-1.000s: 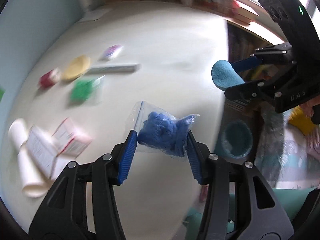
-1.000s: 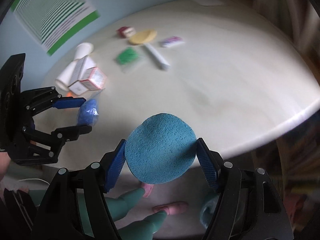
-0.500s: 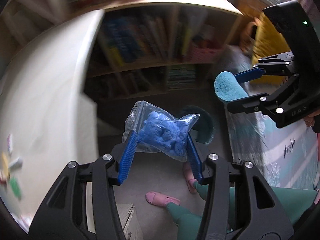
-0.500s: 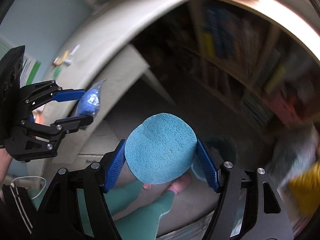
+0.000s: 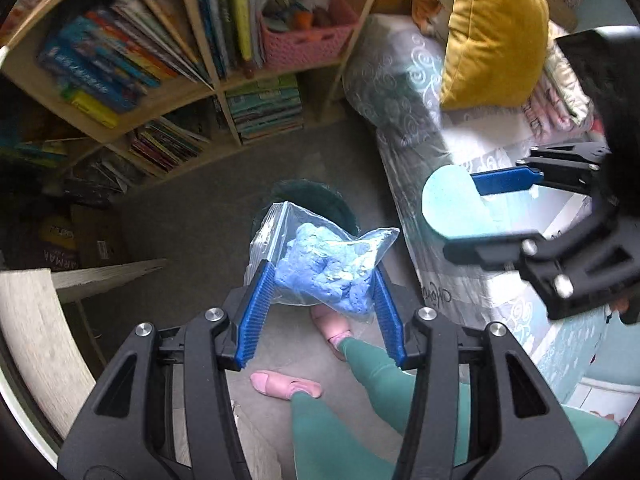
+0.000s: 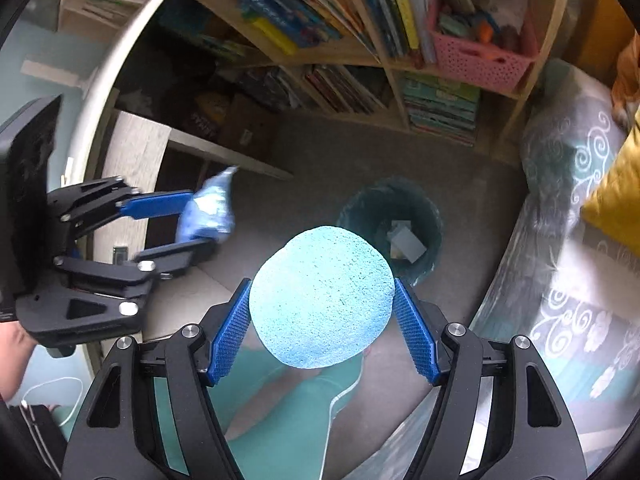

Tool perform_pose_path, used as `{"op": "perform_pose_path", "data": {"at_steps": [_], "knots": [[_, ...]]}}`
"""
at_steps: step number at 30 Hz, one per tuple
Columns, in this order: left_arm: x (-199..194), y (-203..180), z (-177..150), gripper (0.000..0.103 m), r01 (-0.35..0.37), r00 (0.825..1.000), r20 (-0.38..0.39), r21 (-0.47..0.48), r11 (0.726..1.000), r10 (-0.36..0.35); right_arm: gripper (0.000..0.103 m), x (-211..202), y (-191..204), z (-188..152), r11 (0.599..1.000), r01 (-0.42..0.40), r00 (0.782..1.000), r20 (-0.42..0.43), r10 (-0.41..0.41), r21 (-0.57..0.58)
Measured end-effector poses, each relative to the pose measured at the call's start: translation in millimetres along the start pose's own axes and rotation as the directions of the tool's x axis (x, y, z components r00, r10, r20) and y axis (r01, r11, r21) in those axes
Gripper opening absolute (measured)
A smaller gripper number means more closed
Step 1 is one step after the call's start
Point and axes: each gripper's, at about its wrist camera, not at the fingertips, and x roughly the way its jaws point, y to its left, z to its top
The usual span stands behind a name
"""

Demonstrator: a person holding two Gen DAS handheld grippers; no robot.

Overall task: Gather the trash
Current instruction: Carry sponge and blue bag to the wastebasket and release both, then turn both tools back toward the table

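Note:
My left gripper (image 5: pixel 320 280) is shut on a clear plastic bag of blue stuff (image 5: pixel 326 270), held over the floor. My right gripper (image 6: pixel 322 298) is shut on a round blue sponge (image 6: pixel 322 298), its flat face toward the camera. A dark teal trash bin (image 6: pixel 416 216) stands on the grey floor below, just beyond the sponge, with paper scraps inside. In the left wrist view the bin (image 5: pixel 320 200) is mostly hidden behind the bag, and the right gripper (image 5: pixel 476 208) with the sponge (image 5: pixel 448 208) hangs to the right. The left gripper (image 6: pixel 192 224) with the bag (image 6: pixel 208 212) shows at left in the right wrist view.
A bookshelf (image 5: pixel 200 60) with a pink basket (image 5: pixel 308 36) lines the far side. A bed (image 5: pixel 460 140) with a yellow pillow (image 5: pixel 492 28) is on the right. The table edge (image 5: pixel 36 328) and its leg are at left. A person's green-trousered legs and pink slippers (image 5: pixel 288 386) stand below.
Both grippers swung away from the tabletop and now point down at the floor over the bin. The bag and the sponge stayed gripped throughout.

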Motion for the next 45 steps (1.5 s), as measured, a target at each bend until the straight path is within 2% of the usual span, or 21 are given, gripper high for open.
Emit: {"op": "perform_pose_path", "data": {"at_steps": [2,4,5,6,8,18,31,36,40,44,45], "knots": [[7.1,-4.5,5.0,0.048,-0.018,1.000,-0.017,0.019,1.000,0.018,0.071,3.8,-3.9,2.0,1.000,-0.001,1.000,-0.006,0.001,0.010],[15.0,-7.5,10.4,0.067,-0.032,0.999,-0.037,0.022,0.999,0.033,0.071,6.0,-7.8,5.2,1.000,-0.003,1.000,-0.015,0.003,0.029],[17.0,-6.2,12.4,0.080,-0.032,0.999,-0.042,0.014,0.999,0.033,0.075,5.8,-10.1,6.6,0.999,0.002,1.000,-0.015,-0.001,0.036],[16.8,-4.4,13.5,0.082,-0.030,0.999,-0.034,0.004,1.000,0.031,0.077,5.2,-13.1,7.9,0.999,0.004,1.000,-0.013,-0.003,0.040],[16.7,-1.1,15.5,0.082,-0.031,0.999,-0.039,-0.009,0.999,0.030,0.080,3.6,-17.0,9.1,0.999,-0.004,1.000,-0.010,0.004,0.047],[6.2,10.6,10.7,0.082,-0.036,0.999,-0.025,-0.053,0.998,0.034,0.080,-10.6,-25.0,15.0,0.999,-0.011,1.000,0.005,0.011,0.052],[-31.6,22.3,-13.5,0.082,-0.060,0.996,0.054,-0.109,0.992,0.066,0.080,-21.2,8.9,24.5,0.999,-0.052,0.998,0.034,0.052,-0.011],[-64.5,33.3,-36.6,0.082,-0.063,0.990,0.118,-0.159,0.985,0.083,0.080,-29.5,40.7,29.2,0.994,-0.085,0.995,0.049,0.089,-0.073],[-100.2,51.5,-70.9,0.084,-0.072,0.977,0.180,-0.232,0.970,0.116,0.080,-32.7,83.6,38.8,0.978,-0.121,0.990,0.046,0.131,-0.169],[-136.3,76.8,-117.9,0.090,-0.091,0.958,0.228,-0.325,0.941,0.172,0.084,-27.4,151.3,52.8,0.930,-0.191,0.980,-0.002,0.201,-0.314],[-148.2,87.0,-137.3,0.091,-0.111,0.950,0.234,-0.365,0.924,0.206,0.086,-24.8,169.9,55.3,0.915,-0.201,0.978,-0.012,0.211,-0.349]]}}
